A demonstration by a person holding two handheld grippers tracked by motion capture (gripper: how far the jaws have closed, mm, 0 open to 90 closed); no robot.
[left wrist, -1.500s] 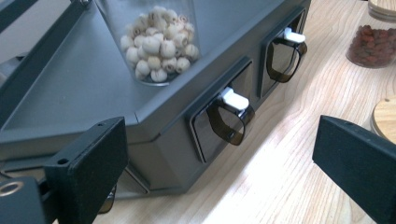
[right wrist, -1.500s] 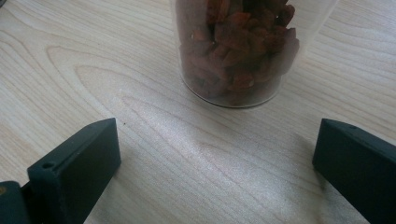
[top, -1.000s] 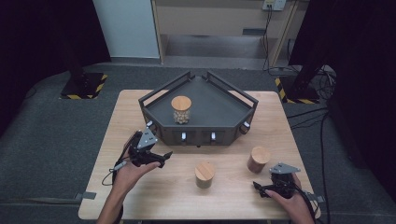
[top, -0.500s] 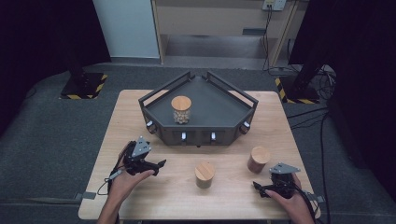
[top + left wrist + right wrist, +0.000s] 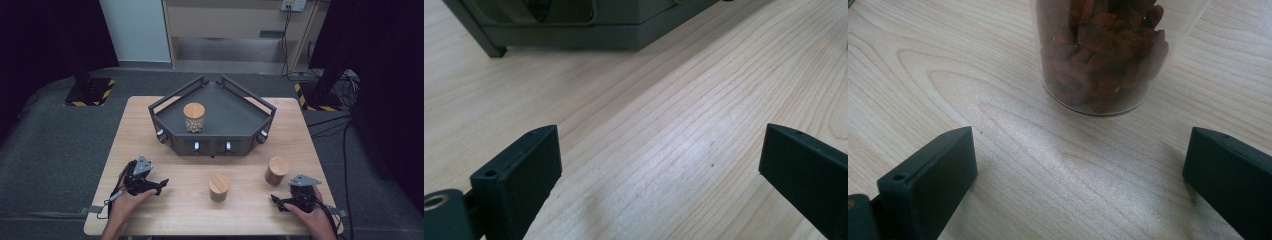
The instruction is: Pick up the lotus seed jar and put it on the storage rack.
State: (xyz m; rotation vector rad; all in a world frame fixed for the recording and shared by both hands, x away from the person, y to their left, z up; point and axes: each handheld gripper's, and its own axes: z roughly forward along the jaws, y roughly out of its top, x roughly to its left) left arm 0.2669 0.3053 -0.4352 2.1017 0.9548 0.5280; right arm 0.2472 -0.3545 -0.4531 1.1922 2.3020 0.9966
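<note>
- Risk of a knock: right gripper (image 5: pixel 276 201) low on the table (image 5: pixel 165 215), jaws spread wide and empty, with the jar of reddish dried fruit (image 5: pixel 1103 55) close ahead of them; a quick or skewed push forward likely to strike the clear wall with one jaw and tip it or slide it off.
- Risk of a poor hold: closing low on the round wall, or off to one side, likely to let the jar twist or slip out once lifted (smooth sides, wooden lid on top making it a little top-heavy, by the look of it).
- Risk on the way to the tray (image 5: pixel 260 102): raised rail around it, so a low carry apt to catch the jar's base on the rim.
- Left gripper (image 5: pixel 161 184) also wide and empty, resting near the table's left front corner, pointed over bare wood with the tray's front corner beyond; no danger there unless swung across into the middle jar (image 5: pixel 219 186).
- Position: fruit jar upright on the table just beyond the right gripper's jaws, roughly centred between them, not touched; middle jar to its left, apart; a third jar (image 5: pixel 194 117) standing inside the tray at its left.
</note>
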